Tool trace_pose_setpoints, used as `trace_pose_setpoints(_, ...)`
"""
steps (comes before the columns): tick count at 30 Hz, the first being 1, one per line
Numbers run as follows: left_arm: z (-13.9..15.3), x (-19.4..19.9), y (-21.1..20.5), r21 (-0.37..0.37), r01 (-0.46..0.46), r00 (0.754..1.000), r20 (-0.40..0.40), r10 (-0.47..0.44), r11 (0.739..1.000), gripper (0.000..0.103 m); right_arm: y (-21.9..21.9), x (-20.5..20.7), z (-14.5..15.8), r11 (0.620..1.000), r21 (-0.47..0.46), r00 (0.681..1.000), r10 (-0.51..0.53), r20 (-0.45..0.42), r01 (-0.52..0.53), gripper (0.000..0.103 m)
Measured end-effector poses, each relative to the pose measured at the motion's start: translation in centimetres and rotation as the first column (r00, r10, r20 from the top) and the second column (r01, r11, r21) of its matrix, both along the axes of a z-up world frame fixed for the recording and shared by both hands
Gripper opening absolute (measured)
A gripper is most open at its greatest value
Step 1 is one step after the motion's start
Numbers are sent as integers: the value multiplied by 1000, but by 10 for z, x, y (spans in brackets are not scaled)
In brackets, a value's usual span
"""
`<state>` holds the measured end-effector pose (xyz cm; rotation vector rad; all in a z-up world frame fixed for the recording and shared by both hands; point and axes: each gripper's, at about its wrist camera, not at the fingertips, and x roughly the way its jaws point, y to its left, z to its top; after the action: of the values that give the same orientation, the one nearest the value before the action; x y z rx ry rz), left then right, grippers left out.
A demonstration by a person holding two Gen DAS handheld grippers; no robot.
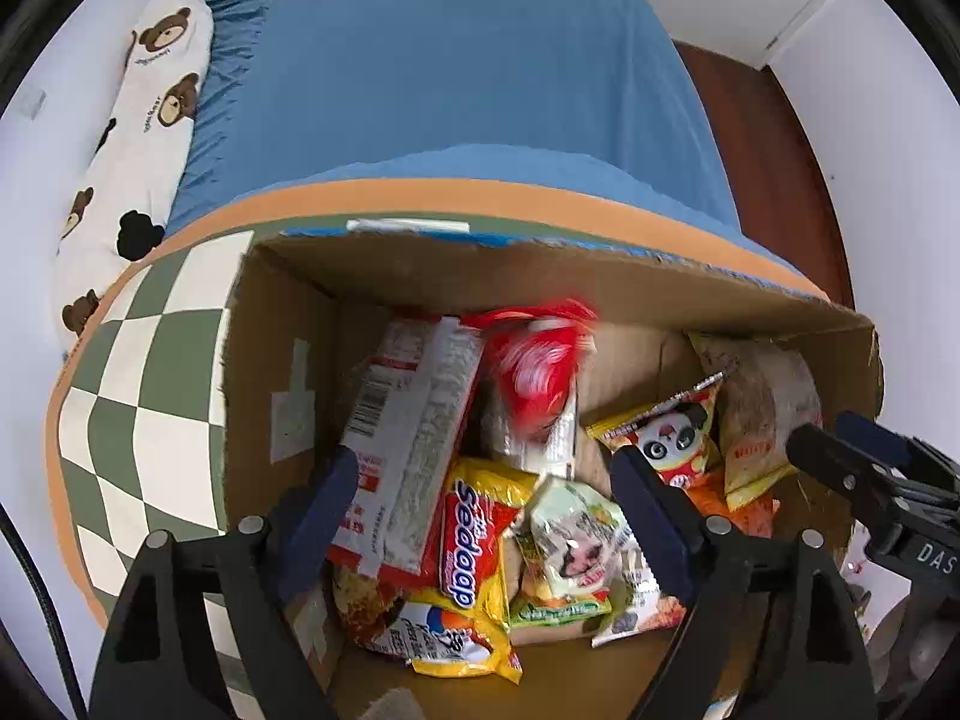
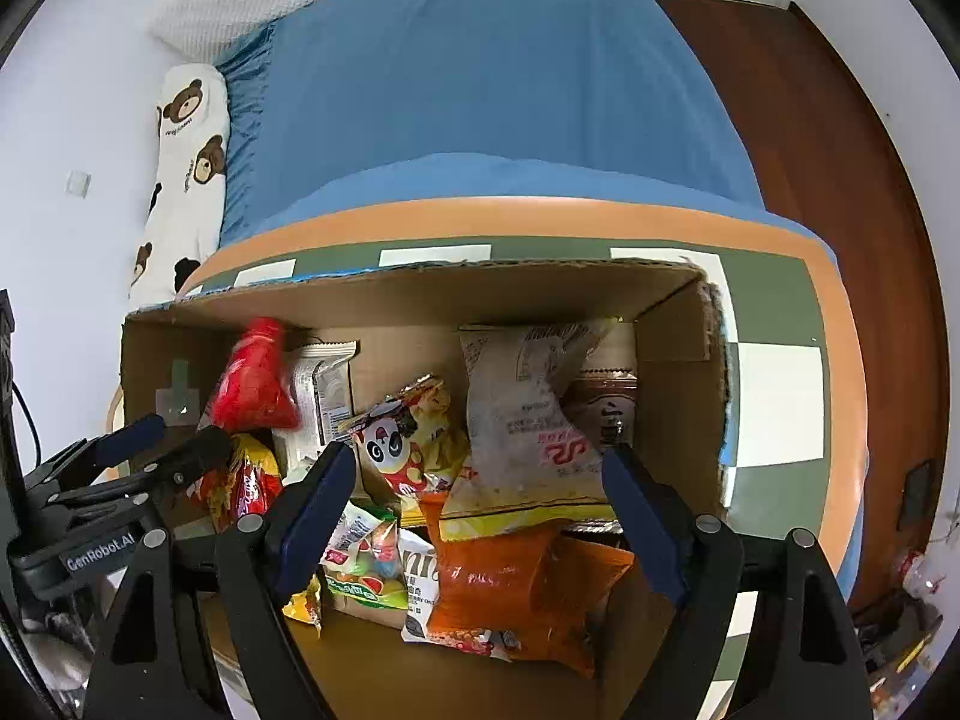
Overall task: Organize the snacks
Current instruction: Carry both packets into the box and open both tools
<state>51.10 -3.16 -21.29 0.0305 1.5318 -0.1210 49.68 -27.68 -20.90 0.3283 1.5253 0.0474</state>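
An open cardboard box (image 1: 420, 273) (image 2: 420, 294) on a checkered mat holds several snack packs. A red packet (image 1: 534, 360) (image 2: 255, 378) is motion-blurred near the back wall, free of both grippers. Around it lie a white noodle pack (image 1: 408, 420), a yellow Sedaap pack (image 1: 474, 540), a panda packet (image 1: 666, 438) (image 2: 402, 444), a large pale bag (image 2: 528, 420) and an orange bag (image 2: 510, 576). My left gripper (image 1: 480, 516) is open and empty above the box's left part. My right gripper (image 2: 480, 516) is open and empty above its right part.
The green-and-white checkered mat (image 1: 150, 372) with an orange border lies at the foot of a blue bed (image 1: 450, 60). A bear-print bolster (image 1: 138, 120) lies along the bed's left side. Brown wood floor (image 2: 840, 150) runs on the right.
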Motion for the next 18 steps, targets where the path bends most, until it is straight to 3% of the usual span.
trace_pose_setpoints(4,-2,-5,2,8,-11,1000,23,11,1000,86,0,-9,3,999,-35,1000,13,15,-13,97)
trace_pose_setpoints(13,3,-32,2,17,-9,997,77,7,1000,86,18,-43,9,994,-99,996,46,72,-39,97)
trace_pose_setpoints(18,21,-51,4,9,-7,992,127,6,1000,86,25,-69,22,993,-117,992,41,119,-27,97)
